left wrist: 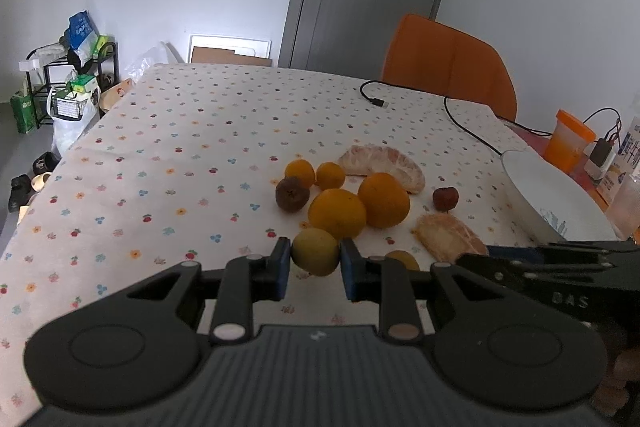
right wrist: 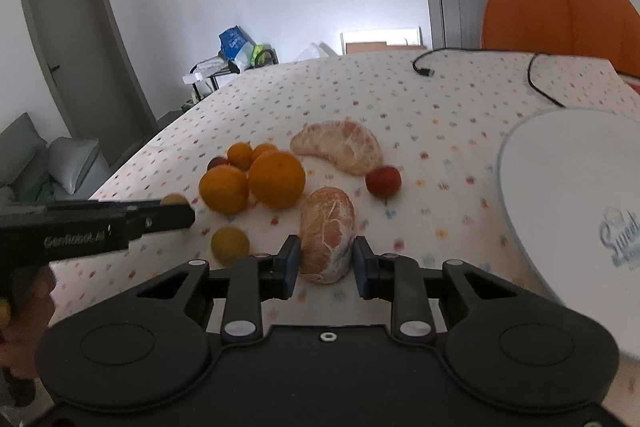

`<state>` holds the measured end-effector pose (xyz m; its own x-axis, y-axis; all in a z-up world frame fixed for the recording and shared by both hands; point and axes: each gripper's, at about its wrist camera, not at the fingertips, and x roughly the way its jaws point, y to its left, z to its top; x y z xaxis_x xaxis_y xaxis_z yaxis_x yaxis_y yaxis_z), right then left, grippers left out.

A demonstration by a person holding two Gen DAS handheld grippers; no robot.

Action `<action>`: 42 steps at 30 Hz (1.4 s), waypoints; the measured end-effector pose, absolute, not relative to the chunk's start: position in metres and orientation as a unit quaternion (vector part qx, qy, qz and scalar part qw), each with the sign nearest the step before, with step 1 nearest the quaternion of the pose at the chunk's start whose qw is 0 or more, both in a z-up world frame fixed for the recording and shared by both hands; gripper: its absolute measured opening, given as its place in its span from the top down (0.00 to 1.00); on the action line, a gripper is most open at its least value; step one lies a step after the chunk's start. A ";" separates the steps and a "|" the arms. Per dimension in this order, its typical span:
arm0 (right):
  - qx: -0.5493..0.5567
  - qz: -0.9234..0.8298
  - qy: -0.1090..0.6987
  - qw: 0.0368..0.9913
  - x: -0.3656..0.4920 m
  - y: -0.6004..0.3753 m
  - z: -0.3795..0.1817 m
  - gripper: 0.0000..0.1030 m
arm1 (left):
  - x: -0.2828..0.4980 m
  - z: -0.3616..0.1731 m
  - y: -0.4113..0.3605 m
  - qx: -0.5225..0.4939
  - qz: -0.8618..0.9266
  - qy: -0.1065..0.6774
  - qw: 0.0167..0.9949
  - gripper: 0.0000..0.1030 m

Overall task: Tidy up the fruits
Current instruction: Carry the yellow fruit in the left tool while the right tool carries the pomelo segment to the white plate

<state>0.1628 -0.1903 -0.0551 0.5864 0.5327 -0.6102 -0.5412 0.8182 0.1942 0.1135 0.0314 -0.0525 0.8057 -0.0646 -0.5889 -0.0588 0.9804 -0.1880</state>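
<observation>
My left gripper (left wrist: 315, 269) is shut on a small yellow fruit (left wrist: 315, 251) just above the cloth. Beyond it lie two oranges (left wrist: 338, 213), two small orange fruits (left wrist: 300, 173), a dark brown fruit (left wrist: 292, 194), a small red fruit (left wrist: 445, 198) and a large peeled citrus piece (left wrist: 382, 165). My right gripper (right wrist: 326, 261) is closed around a peeled citrus segment (right wrist: 327, 233) that rests on the table. Another small yellow fruit (right wrist: 230, 245) lies to its left. The left gripper (right wrist: 100, 227) shows side-on in the right wrist view.
A white plate (right wrist: 560, 195) stands at the right of the table. A black cable (left wrist: 460, 115) runs across the back right. An orange chair (left wrist: 448, 63) stands behind the table. An orange cup (left wrist: 566, 141) and a charger sit at the far right.
</observation>
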 end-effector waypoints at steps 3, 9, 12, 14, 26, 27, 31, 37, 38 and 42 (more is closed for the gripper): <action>-0.018 0.303 0.337 0.891 0.156 -0.192 -0.054 0.68 | 0.112 -0.052 0.032 -0.096 0.000 0.312 0.945 0.76; -0.042 0.296 0.332 0.895 0.165 -0.178 -0.056 0.58 | 0.112 -0.050 0.032 -0.097 0.005 0.313 0.945 0.76; -0.064 0.293 0.321 0.898 0.165 -0.169 -0.059 0.58 | 0.110 -0.049 0.033 -0.093 0.005 0.314 0.945 0.76; -0.076 0.290 0.316 0.900 0.164 -0.166 -0.059 0.68 | 0.109 -0.047 0.033 -0.090 0.006 0.311 0.946 0.76; -0.035 0.305 0.301 0.903 0.148 -0.198 -0.044 0.70 | 0.097 -0.022 0.006 -0.082 0.018 0.275 0.958 0.76; -0.031 0.305 0.298 0.904 0.146 -0.201 -0.042 0.70 | 0.096 -0.021 0.003 -0.081 0.016 0.273 0.958 0.76; -0.023 0.303 0.288 0.908 0.140 -0.215 -0.033 0.69 | 0.093 -0.016 -0.012 -0.079 0.007 0.264 0.961 0.76; -0.010 0.286 0.272 0.919 0.132 -0.238 -0.021 0.69 | 0.090 -0.008 -0.032 -0.072 -0.011 0.253 0.965 0.76; -0.009 0.284 0.269 0.920 0.131 -0.241 -0.019 0.69 | 0.090 -0.007 -0.034 -0.071 -0.014 0.252 0.965 0.76; -0.005 0.276 0.259 0.926 0.125 -0.253 -0.012 0.69 | 0.089 -0.001 -0.045 -0.066 -0.025 0.244 0.967 0.76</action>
